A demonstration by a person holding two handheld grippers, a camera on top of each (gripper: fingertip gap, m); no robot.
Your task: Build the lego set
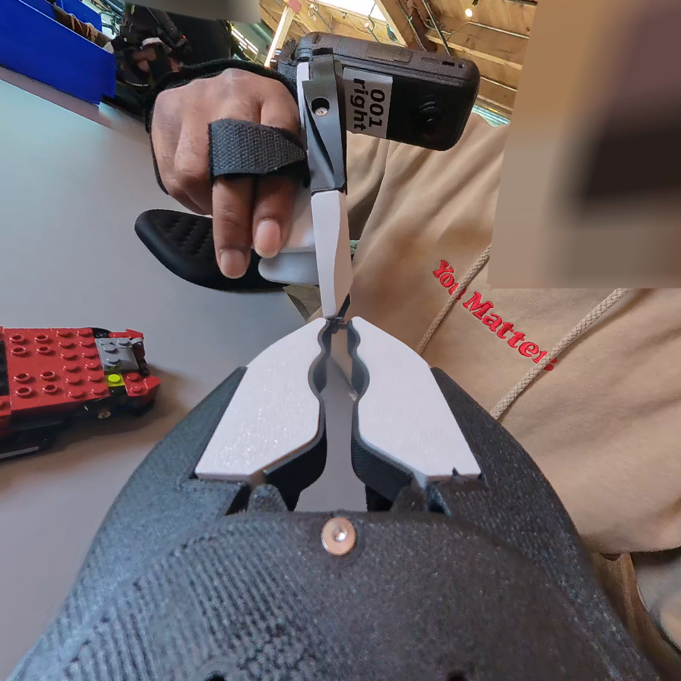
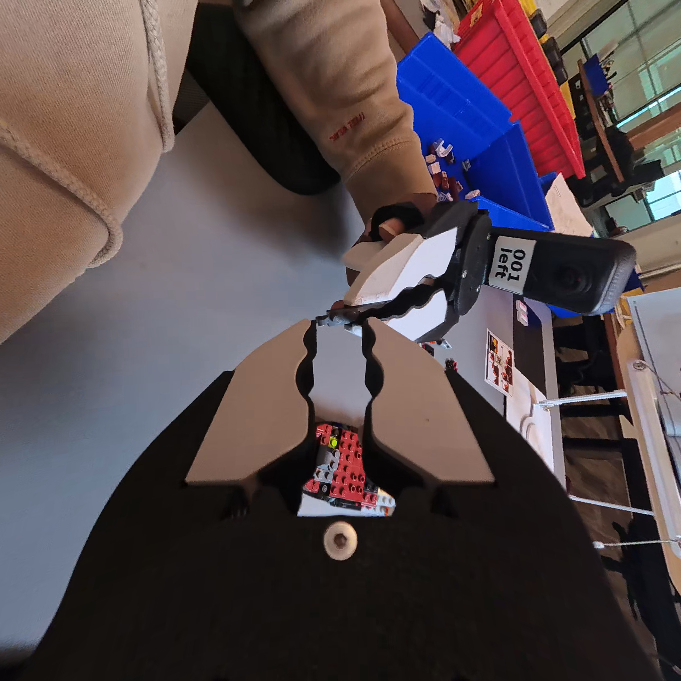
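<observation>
Both grippers met tip to tip above the grey counter (image 1: 92,228), and a small dark grey brick plate (image 2: 337,320) sat right at the meeting point. The left gripper (image 2: 363,313) had its white fingers (image 2: 383,280) drawn close and pinching one end of that plate. The right gripper (image 2: 339,324) came at it from the other side, its fingers (image 2: 272,387) held a little apart with the plate spanning the gap at the very tips. The far fingertip touched the plate's end; whether the near one pressed on it, I could not tell. In the left wrist view the plate (image 1: 337,324) showed only as a dark sliver where the two sets of fingertips crossed. Down on the counter lay a red brick model (image 1: 62,372) with a grey piece and a lime stud on top. Blue bins (image 2: 464,110) and a red bin (image 2: 527,73) stood beyond, with loose bricks (image 2: 446,173) in a blue tray. A printed instruction sheet (image 2: 499,363) lay on the counter's far side. The person's beige hoodie (image 1: 534,387) filled the background.
</observation>
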